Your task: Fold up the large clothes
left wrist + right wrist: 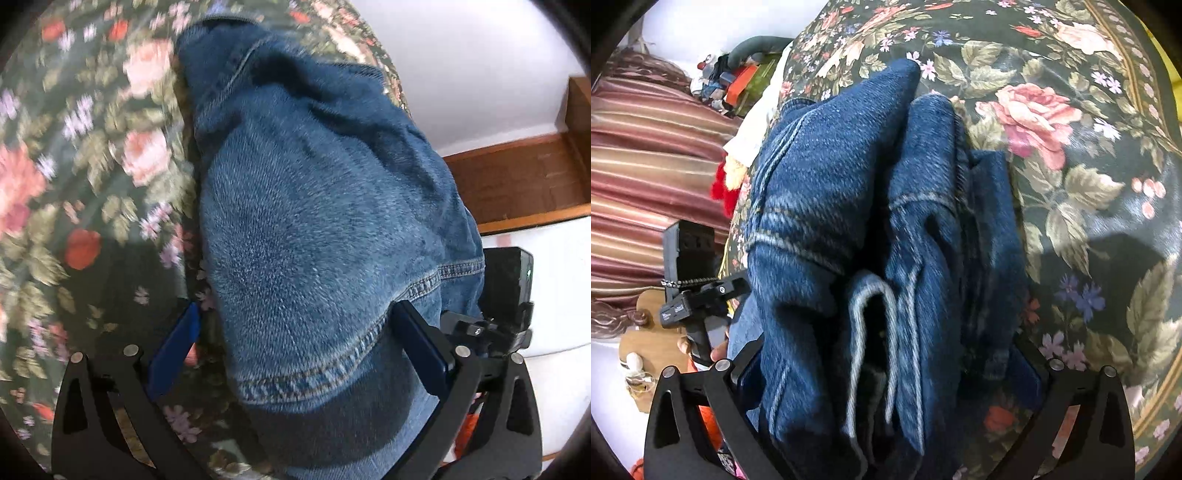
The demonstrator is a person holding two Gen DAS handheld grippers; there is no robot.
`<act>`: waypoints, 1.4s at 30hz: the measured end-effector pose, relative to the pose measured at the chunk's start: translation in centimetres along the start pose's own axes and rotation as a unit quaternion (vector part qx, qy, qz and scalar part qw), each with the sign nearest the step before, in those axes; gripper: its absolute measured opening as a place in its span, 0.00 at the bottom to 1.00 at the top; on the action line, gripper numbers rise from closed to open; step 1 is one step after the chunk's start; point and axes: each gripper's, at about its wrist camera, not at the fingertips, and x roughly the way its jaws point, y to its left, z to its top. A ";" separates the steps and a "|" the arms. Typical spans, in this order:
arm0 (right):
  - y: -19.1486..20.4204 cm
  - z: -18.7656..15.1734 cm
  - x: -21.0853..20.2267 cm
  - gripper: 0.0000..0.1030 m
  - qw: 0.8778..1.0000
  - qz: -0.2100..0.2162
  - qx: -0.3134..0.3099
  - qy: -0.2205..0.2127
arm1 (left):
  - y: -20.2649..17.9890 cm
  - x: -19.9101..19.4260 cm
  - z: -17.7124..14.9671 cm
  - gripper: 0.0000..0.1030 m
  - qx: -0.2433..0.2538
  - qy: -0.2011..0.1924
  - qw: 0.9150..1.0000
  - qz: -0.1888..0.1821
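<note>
A pair of blue jeans (314,184) lies bunched in folds on a dark floral cloth (92,147). My left gripper (297,332) is open wide and straddles a stitched hem; its left pad (177,347) stands clear of the denim and the right pad (421,343) is at the fabric's edge. In the right wrist view the jeans (820,184) form a thick layered bundle between the fingers of my right gripper (886,354). Its jaws stand just as wide, and denim covers the pads. The floral cloth (1071,147) lies to the right of the bundle.
The other gripper's black body (506,295) sits close on the right. A hand holds the left gripper's body (690,266). A wooden ledge (517,184) and white wall lie beyond. Striped fabric (646,166), a clutter pile (738,81) and red fringe (724,188) are on the left.
</note>
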 end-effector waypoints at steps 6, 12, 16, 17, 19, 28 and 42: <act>1.1 0.1 0.2 0.85 1.000 -0.010 -0.001 -0.008 | -1.5 1.2 -0.3 0.92 -0.006 -0.001 1.000 -0.005; 4.1 -0.9 -0.8 0.64 0.997 -0.057 -0.049 -0.033 | -4.3 -0.5 -1.5 0.71 0.042 -0.021 0.999 0.028; 6.0 -1.7 -1.1 0.55 0.995 -0.066 -0.063 -0.034 | -7.1 -2.3 -2.9 0.63 0.095 -0.037 0.993 0.057; 6.3 -1.8 -1.1 0.53 0.995 -0.069 -0.070 -0.033 | -7.8 -3.0 -3.2 0.62 0.106 -0.044 0.991 0.063; 7.6 -2.2 -1.4 0.51 0.993 -0.072 -0.079 -0.040 | -8.6 -4.2 -3.4 0.61 0.115 -0.051 0.990 0.067; 13.7 -3.0 -5.0 0.50 0.987 -0.064 -0.118 -0.090 | -11.3 -12.6 -4.0 0.60 0.144 -0.114 0.981 0.055; 23.8 -3.9 -2.0 0.50 0.982 -0.045 -0.153 -0.102 | -5.1 -23.0 -4.9 0.61 0.143 -0.146 0.976 0.080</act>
